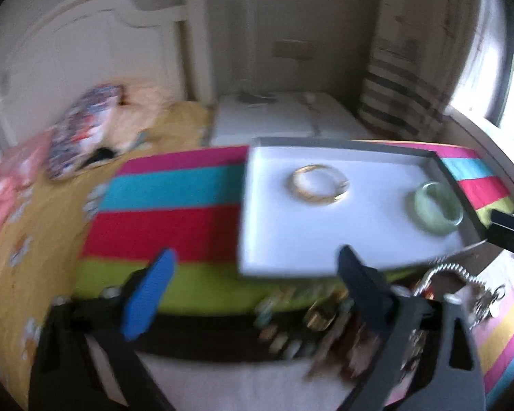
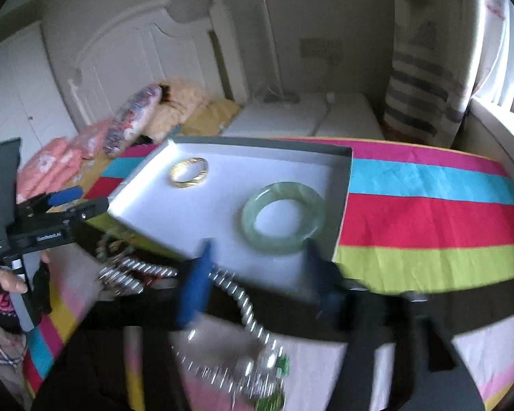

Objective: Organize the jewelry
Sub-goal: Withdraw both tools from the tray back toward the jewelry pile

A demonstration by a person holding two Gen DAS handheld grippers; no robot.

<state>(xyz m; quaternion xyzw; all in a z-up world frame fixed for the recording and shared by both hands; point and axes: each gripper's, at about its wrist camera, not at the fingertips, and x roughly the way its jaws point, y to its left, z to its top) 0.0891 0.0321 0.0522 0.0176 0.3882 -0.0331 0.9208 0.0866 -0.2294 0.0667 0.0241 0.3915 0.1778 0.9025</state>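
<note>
Silver beaded chain (image 2: 238, 296) lies btwn right gripper (image 2: 253, 274) fingers, jaws part-spread, grip unclear; left gripper (image 1: 253, 284) spread, empty. Next: pinch chain, lift to tray (image 2: 147, 185) near edge.

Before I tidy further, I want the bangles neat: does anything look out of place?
In the white tray the gold bangle and the green bangle lie flat and apart. The silver chain is the odd one: it sprawls loose over the dark strip outside the tray, beside a blurred heap of other pieces.
</note>
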